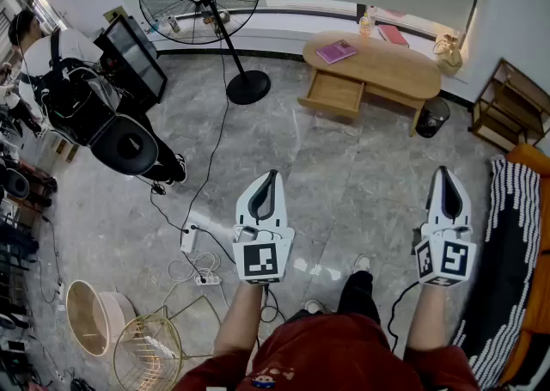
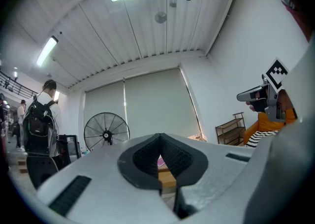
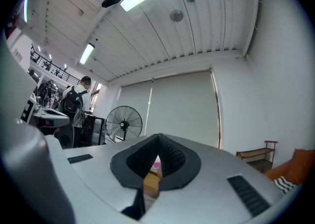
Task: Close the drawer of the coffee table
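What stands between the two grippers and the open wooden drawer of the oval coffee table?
Nothing visible: only bare grey marble floor lies between the left gripper, the right gripper and the open wooden drawer. The black fan base stands to its left, the dark bin to its right.

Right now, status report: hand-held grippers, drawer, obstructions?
Left hand-held gripper shut, empty; right hand-held gripper same. Drawer open, far across floor. Fan stand left of path.

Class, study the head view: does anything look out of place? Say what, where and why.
The drawer under the coffee table stands pulled out, not flush. A power strip and loose cables sprawl across the floor.
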`<state>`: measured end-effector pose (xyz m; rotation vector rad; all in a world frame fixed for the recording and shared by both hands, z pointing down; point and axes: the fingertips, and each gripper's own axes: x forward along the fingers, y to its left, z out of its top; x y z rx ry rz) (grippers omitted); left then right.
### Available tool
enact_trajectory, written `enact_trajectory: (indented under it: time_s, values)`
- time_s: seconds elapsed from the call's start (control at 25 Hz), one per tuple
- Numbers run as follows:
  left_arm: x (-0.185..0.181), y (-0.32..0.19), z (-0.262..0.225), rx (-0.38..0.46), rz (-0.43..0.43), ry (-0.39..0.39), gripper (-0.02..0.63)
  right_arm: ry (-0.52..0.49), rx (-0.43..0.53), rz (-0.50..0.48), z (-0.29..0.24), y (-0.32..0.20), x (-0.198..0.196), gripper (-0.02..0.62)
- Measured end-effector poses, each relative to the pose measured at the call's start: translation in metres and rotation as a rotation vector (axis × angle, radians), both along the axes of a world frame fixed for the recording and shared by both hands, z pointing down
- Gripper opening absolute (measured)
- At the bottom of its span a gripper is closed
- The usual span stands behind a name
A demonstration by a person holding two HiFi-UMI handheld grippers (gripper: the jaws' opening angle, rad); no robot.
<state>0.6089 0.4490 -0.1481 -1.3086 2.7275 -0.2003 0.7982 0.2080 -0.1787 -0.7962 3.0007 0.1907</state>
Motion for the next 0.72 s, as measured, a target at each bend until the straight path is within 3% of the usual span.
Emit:
enact_trajectory:
  time_s: [0.24,0.4,0.56,0.72]
  values:
    - [0.019,0.067,-0.017,0.039,0.014,-0.007,0.006,-0.004,0.005,-0.001,-0.011,0.076,0.016,-0.003]
    - [0.028,0.091,-0.02,0.063,0.005,-0.004,0.006,-0.028,-0.012,-0.019,-0.014,0.1,0.025,-0.003]
    - [0.039,0.114,-0.022,0.053,0.018,-0.068,0.006,-0.052,-0.037,-0.07,-0.012,0.129,0.027,-0.003]
    - [0.037,0.136,-0.023,0.056,-0.005,-0.049,0.006,-0.037,-0.018,-0.085,-0.012,0.152,0.016,-0.003]
